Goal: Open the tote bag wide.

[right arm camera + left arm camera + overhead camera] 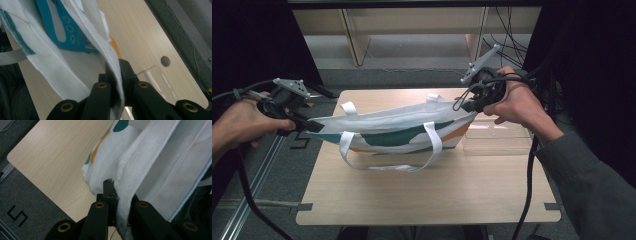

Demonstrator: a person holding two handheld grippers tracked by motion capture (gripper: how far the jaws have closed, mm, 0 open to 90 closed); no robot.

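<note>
Both pairs of fingers are pinching cloth: the left gripper [314, 126] is clamped on the left end of the bag [397, 131], and the right gripper [468, 106] on its right end. In the left gripper view the fingers [108, 187] nip a thick white hem of the bag [140, 167], the fabric rising away from them up and to the right; in the right gripper view the fingers [126, 70] squeeze a thin folded edge of the bag [57, 62], which fans out up and to the left. From above, the bag hangs stretched between the two hands over the far half of the table [427, 195], its long axis running left to right across the table and tilted, the right end held higher than the left. Its mouth faces up and looks partly open, with one white handle [387, 157] drooping in a loop toward the near side, its lowest part on or just over the tabletop, and two short handle ends poking up along the far rim. A clear tray [499, 140] lies on the table just beside the bag's right end, under the right hand. Each gripper sits at its own end, so neither is nearer to the whole; the bag lies inward from both. I judge that any coming move depends on keeping the two ends apart along that left-right line, or the mouth will sag shut, and on clearing the tray on the right.
</note>
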